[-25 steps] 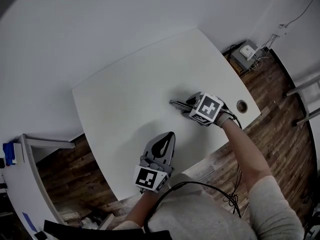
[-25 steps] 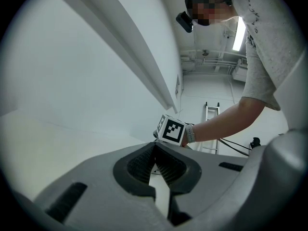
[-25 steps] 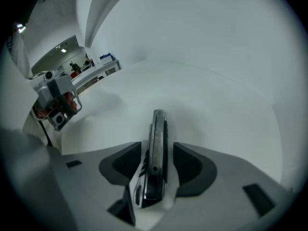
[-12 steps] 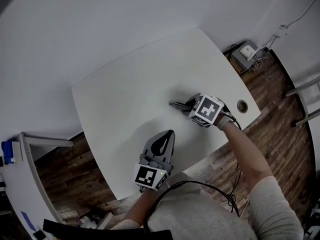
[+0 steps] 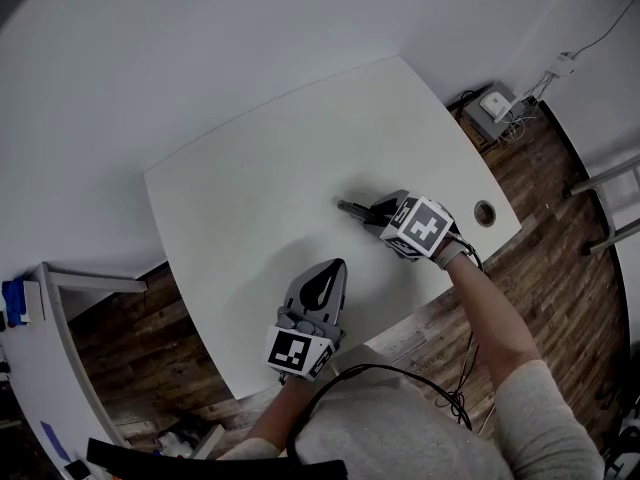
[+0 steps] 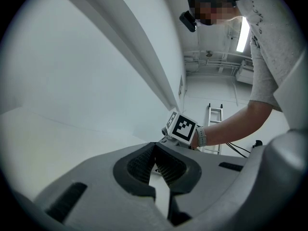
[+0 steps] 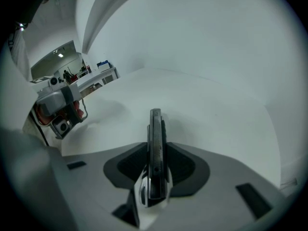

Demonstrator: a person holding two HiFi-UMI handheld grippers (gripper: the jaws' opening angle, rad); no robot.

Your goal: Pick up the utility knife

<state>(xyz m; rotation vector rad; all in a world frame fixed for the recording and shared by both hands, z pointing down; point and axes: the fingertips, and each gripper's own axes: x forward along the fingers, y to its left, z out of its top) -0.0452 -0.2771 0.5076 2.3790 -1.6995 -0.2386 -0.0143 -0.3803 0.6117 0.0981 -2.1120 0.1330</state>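
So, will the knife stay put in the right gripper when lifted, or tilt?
Probably stiff: the knife looks like a straight, rigid bar. It may pivot a little, since the right gripper pinches it with much sticking out ahead.

Left gripper (image 5: 341,265): grey shell, dark ribbed pads
Right gripper (image 5: 377,211): grey, black-and-white marker cube
Shirt (image 5: 400,430): pale grey, short-sleeved
Cable (image 5: 390,366): black, thin

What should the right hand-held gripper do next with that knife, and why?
Probably lift straight up a little: the right hand-held gripper is clamped on both sides of the utility knife, whose tip looks close to the white table.
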